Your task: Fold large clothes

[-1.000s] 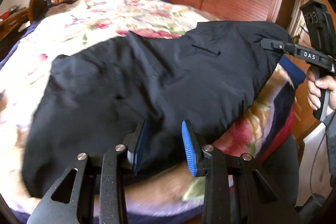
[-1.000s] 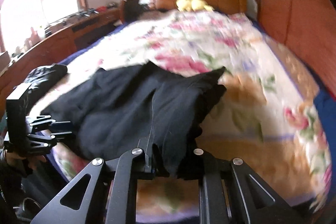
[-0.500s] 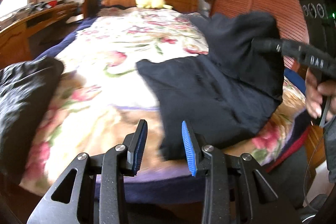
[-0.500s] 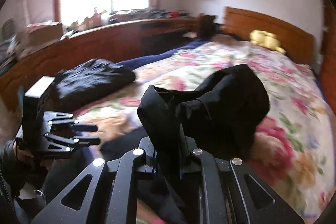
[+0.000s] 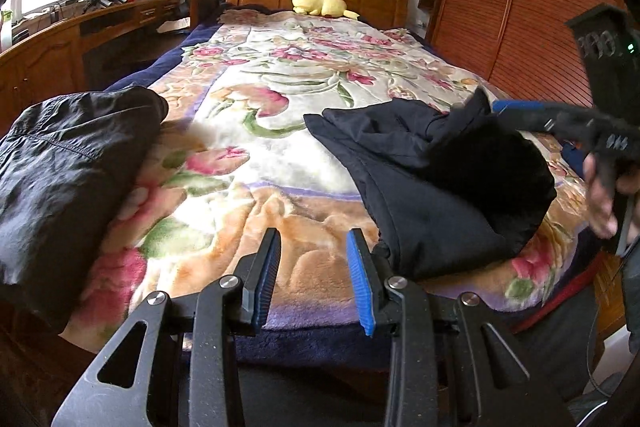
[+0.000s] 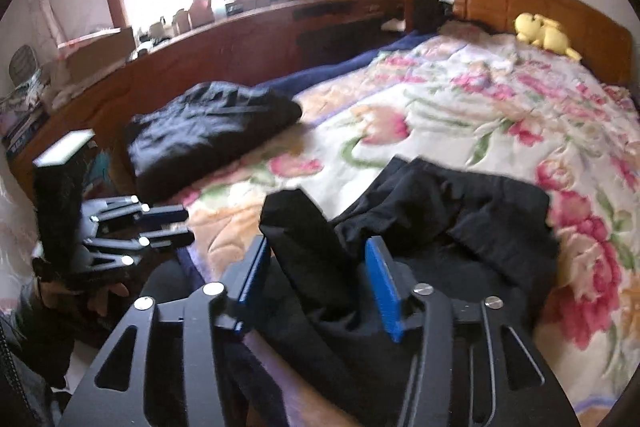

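Note:
A dark navy garment [image 5: 432,187] lies doubled over at the bed's near right corner. My left gripper [image 5: 316,267] is open and holds nothing; it hovers over the floral blanket [image 5: 280,99], just left of the garment's near edge. My right gripper [image 6: 318,279] is over the same garment [image 6: 480,211], its jaws opening. A raised fold of the cloth [image 6: 308,247] stands loose between the blue pads. Seen from the left wrist, the right gripper [image 5: 560,123] is a blur above the garment's far side, with a hand on its handle.
A folded black garment [image 5: 68,167] sits at the bed's near left corner. A yellow plush toy [image 5: 320,3] rests by the wooden headboard. A long wooden counter [image 6: 240,39] with clutter runs under the window on the left, and a wooden wardrobe [image 5: 520,7] stands on the right.
The right gripper carried the garment's edge over onto the rest of the cloth, then its jaws parted. The left gripper came off the garment and now sits over bare blanket.

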A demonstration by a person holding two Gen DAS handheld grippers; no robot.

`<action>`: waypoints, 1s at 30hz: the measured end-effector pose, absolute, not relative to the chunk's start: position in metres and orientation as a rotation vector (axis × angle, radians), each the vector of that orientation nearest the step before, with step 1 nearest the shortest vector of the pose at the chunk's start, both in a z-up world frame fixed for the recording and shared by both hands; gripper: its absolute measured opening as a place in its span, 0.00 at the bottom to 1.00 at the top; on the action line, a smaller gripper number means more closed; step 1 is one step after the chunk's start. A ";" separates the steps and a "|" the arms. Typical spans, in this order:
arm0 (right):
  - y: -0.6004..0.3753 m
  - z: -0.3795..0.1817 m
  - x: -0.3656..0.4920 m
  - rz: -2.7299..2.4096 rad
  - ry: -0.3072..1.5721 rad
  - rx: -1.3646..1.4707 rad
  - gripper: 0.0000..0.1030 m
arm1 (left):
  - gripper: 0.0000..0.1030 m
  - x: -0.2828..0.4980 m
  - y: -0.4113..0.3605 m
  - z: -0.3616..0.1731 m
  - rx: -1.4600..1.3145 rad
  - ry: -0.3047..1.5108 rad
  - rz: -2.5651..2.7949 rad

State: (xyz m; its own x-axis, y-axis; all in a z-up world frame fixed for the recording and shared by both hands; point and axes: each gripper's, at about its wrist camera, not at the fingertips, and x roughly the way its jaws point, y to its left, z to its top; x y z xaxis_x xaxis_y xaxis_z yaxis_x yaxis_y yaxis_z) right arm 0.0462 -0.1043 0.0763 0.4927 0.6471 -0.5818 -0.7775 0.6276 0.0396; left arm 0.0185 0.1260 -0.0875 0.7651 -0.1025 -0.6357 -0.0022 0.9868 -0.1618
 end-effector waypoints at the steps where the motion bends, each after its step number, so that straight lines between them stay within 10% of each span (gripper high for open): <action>1: -0.114 0.082 0.042 0.858 0.577 -0.239 0.56 | 0.34 0.020 0.123 -0.087 -0.152 0.698 -0.061; 12: -0.180 0.048 0.013 0.712 0.588 -0.205 0.63 | 0.34 0.026 0.105 -0.081 -0.122 0.694 -0.100; 18: -0.160 0.004 0.007 0.752 0.672 -0.204 0.44 | 0.34 0.026 0.102 -0.080 -0.113 0.695 -0.103; 30: -0.116 -0.045 0.015 0.777 0.756 -0.187 0.43 | 0.34 0.029 0.100 -0.079 -0.107 0.700 -0.107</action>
